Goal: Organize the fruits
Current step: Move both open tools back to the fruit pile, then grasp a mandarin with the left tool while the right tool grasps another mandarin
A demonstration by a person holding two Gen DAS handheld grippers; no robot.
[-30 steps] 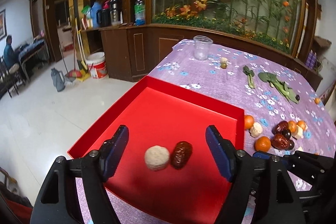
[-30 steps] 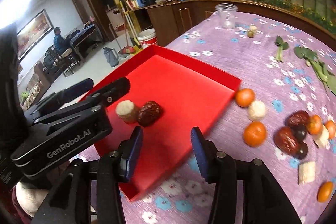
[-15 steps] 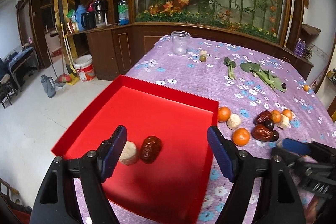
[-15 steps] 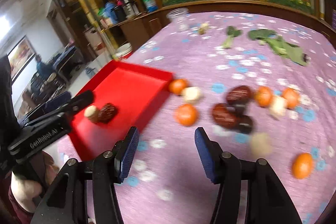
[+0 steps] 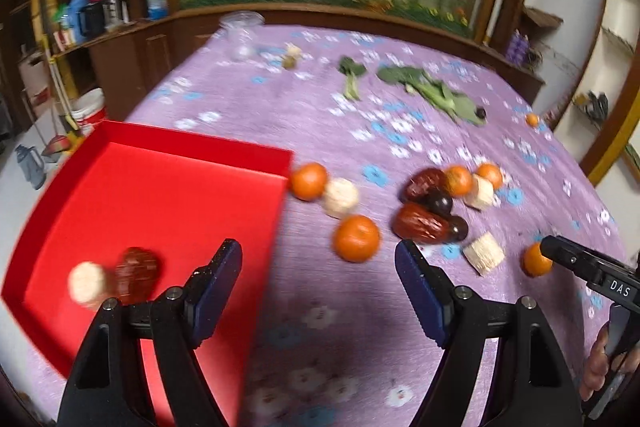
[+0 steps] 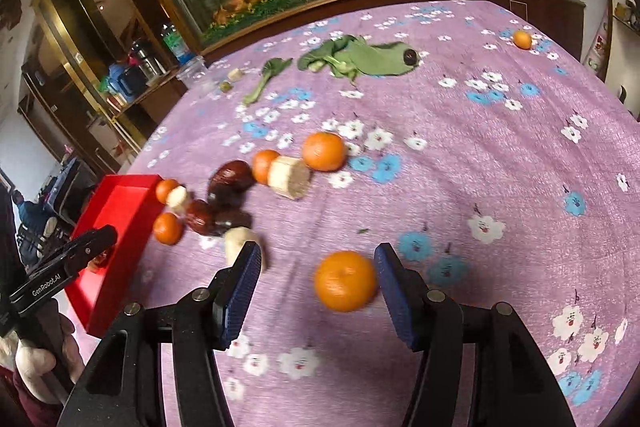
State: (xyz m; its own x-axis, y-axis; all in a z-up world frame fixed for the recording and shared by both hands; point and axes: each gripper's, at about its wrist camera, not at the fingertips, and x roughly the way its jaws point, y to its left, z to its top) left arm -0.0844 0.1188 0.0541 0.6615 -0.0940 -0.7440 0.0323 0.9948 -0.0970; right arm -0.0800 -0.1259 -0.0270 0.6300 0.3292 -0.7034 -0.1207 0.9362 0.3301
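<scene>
Your right gripper [image 6: 316,287] has its jaws wide, with an orange [image 6: 345,281] lying between them on the surface [image 6: 500,155], close to the right finger; whether it touches that pad is unclear through the blur. Only this view shows that orange framed so. Your left view shows it merely at the far right, partly behind the right gripper's tip.

Your left gripper [image 5: 318,287] also has its jaws wide and grips nothing; it hangs over the tray [image 5: 168,195] edge and the purple cloth. Only the left view shows inside the tray: a pale chunk [image 5: 86,283] and a date [image 5: 138,273] side by side near the left finger, both blurred.

Beyond both grippers sits the fruit cluster [image 5: 432,203] of oranges, dates, dark plums and pale chunks, just right of the tray. One chunk [image 6: 240,243] lies partly behind your right gripper's left finger.

Farther off lie greens [image 6: 356,59] with a dark fruit on them, and a lone orange [image 6: 522,39] near the far edge.
</scene>
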